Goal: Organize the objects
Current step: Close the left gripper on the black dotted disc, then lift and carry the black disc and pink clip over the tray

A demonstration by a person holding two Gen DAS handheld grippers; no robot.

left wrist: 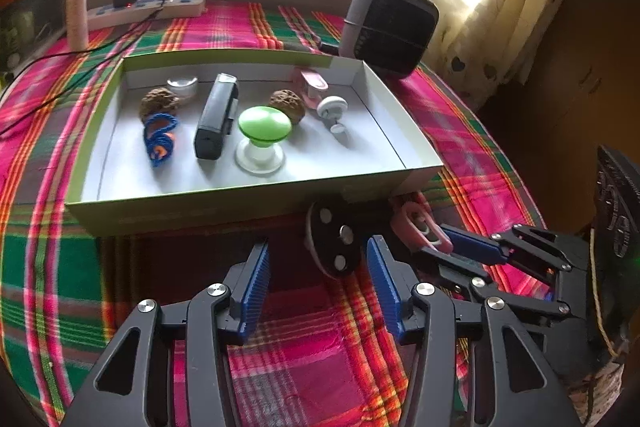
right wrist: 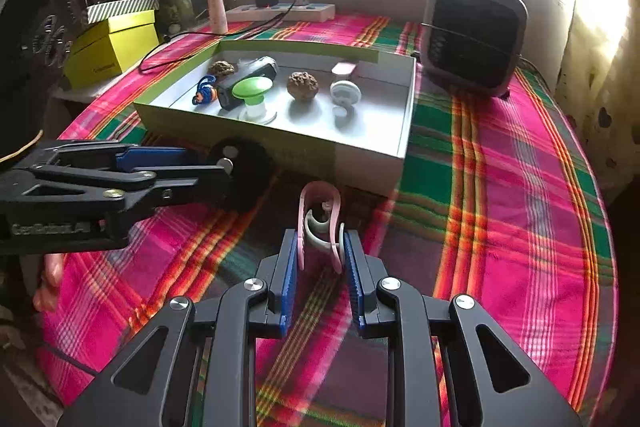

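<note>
From the left wrist view, we see the left tool [left wrist: 318,261] with its blue pads spread apart above the plaid cloth [left wrist: 304,355] on the tabletop. A black disc [left wrist: 334,245] with three silver studs stands on edge ahead of the pads, nearer the right pad; we cannot tell whether it touches that pad. Beyond it sits an open white tray [left wrist: 400,131] holding a green knob [left wrist: 262,137], a black box [left wrist: 216,117], a blue cord [left wrist: 160,139], two brown nuts [left wrist: 287,105] and a white caster [left wrist: 332,111]. At the right, the right tool [left wrist: 442,247] pinches a pink clip [left wrist: 408,227] just beside the tray's near corner.

From the right wrist view, we see the right tool [right wrist: 320,259] with its pads pressed onto the two sides of the pink clip [right wrist: 320,223], which stands upright on the cloth [right wrist: 500,227] in front of the tray [right wrist: 408,115]. The left tool [right wrist: 208,165] reaches in from the left, with the black disc [right wrist: 244,175] at its tips. A grey heater [right wrist: 474,35] stands behind the tray at the right.
</note>
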